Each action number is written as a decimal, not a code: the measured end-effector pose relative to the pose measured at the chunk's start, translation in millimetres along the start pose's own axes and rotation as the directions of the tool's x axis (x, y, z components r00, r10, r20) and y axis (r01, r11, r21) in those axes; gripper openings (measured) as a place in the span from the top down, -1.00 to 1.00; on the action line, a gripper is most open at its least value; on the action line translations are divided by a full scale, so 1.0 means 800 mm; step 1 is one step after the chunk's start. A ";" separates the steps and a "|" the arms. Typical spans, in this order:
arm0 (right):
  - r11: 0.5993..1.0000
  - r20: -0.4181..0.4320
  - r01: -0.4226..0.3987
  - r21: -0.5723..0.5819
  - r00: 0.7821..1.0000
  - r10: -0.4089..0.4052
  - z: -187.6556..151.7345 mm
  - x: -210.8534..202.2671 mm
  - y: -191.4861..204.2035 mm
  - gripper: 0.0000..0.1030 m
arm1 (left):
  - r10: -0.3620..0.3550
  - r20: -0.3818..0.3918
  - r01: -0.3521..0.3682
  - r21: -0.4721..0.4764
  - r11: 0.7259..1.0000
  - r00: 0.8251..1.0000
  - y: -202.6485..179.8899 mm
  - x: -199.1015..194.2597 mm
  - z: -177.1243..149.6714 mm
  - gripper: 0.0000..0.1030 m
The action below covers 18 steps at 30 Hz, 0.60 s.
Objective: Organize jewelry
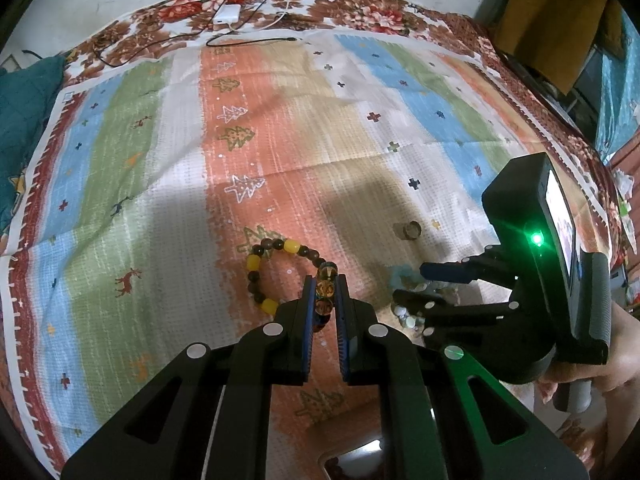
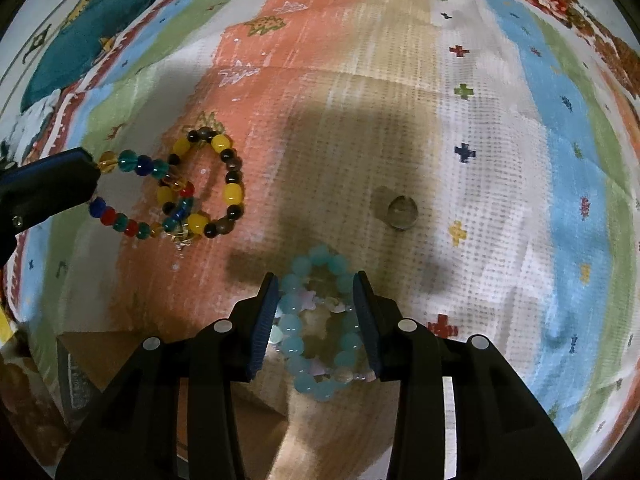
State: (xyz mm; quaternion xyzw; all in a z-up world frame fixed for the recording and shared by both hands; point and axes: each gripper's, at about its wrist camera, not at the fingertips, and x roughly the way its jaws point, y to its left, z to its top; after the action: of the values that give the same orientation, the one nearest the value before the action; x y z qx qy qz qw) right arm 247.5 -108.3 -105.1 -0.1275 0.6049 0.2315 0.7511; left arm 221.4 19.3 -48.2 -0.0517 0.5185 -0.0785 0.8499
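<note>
No box or tray in plain sight here, just jewelry spread on the striped cloth (image 2: pixel 520 160) with its little trees and crosses. The left gripper (image 1: pixel 324 292) is clamped tight on amber beads of the multicolored bracelet (image 2: pixel 132 196), a string of blue, red, teal and amber glass beads; its loop runs out sideways from the fingers and lies partly across the yellow and dark bracelet (image 2: pixel 224 184), the two overlapping on the orange stripe. That second one is chunky yellow barrels between dark brown rounds, lying flat in a rough circle.

Over to the right gripper (image 2: pixel 316 316), pointing steeply down, jaws part-way apart and straddling the pale blue bracelet (image 2: pixel 316 320). Milky aqua beads, with small pearly star and shell pieces mixed in. It lies flat on the tan stripe, its loop stretched a little along the line of the fingers, between them; whether the pads touch it I cannot tell. Beyond it, apart, sits a small ring (image 2: pixel 402 212) on the same stripe
</note>
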 end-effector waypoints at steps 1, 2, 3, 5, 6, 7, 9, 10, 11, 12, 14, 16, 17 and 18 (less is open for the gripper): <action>1.000 0.000 0.008 0.002 1.000 -0.008 0.000 0.000 -0.004 0.48 | 0.000 0.000 0.000 0.000 1.000 1.000 0.001 0.000 0.000 0.82; 1.000 -0.001 0.014 0.014 1.000 -0.014 0.001 0.000 -0.008 0.52 | -0.002 0.001 0.002 -0.001 1.000 1.000 0.000 0.000 0.000 0.82; 1.000 -0.001 0.009 0.025 1.000 -0.008 0.001 -0.001 -0.012 0.59 | -0.002 0.000 0.002 -0.002 1.000 1.000 0.001 0.000 0.000 0.82; 0.999 0.004 -0.006 0.043 1.000 0.006 0.002 -0.006 -0.021 0.66 | 0.000 0.000 0.000 0.000 1.000 1.000 0.000 0.001 0.000 0.82; 0.999 0.009 -0.008 0.051 1.000 0.008 0.001 -0.009 -0.025 0.72 | 0.000 -0.001 0.000 0.000 1.000 1.000 0.001 0.001 0.000 0.82; 0.998 0.017 -0.009 0.063 1.000 0.008 0.001 -0.013 -0.031 0.72 | 0.000 -0.001 0.000 0.000 1.000 1.000 0.000 0.001 -0.001 0.82; 0.997 0.027 -0.003 0.077 1.000 0.001 0.003 -0.019 -0.041 0.73 | 0.001 -0.003 -0.001 0.000 1.000 1.000 0.002 0.001 -0.001 0.82; 0.997 0.029 0.002 0.082 1.000 -0.005 0.003 -0.020 -0.045 0.74 | 0.002 -0.003 -0.002 0.000 1.000 1.000 0.002 0.003 -0.002 0.82; 0.996 0.032 0.014 0.087 0.999 -0.016 0.003 -0.021 -0.050 0.76 | 0.003 -0.004 -0.003 0.001 1.000 1.000 0.002 0.003 -0.002 0.82; 0.996 0.033 0.025 0.089 0.999 -0.028 0.001 -0.022 -0.052 0.76 | 0.002 -0.004 -0.002 0.002 1.000 1.000 0.002 0.003 -0.002 0.82; 0.994 0.032 0.055 0.089 0.998 -0.058 -0.003 -0.023 -0.059 0.76 | 0.002 -0.003 -0.002 0.003 1.000 1.000 0.001 0.003 -0.002 0.82; 0.993 0.029 0.050 0.105 0.998 -0.053 -0.007 -0.023 -0.066 0.76 | 0.000 -0.003 0.000 0.004 1.000 1.000 0.001 0.003 -0.003 0.82; 0.992 0.028 0.053 0.112 0.998 -0.057 -0.009 -0.025 -0.071 0.76 | 0.000 -0.003 0.000 0.004 1.000 1.000 0.001 0.003 -0.003 0.82; 0.991 0.029 0.061 0.117 0.998 -0.064 -0.012 -0.027 -0.076 0.76 | 0.001 -0.002 -0.001 0.003 1.000 1.000 0.002 0.003 -0.003 0.82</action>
State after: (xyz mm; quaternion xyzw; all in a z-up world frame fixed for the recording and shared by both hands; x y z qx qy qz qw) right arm 266.4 -169.2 -91.6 -0.0986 0.6008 0.1743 0.7739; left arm 220.1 20.1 -51.6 -0.0502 0.5194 -0.0791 0.8494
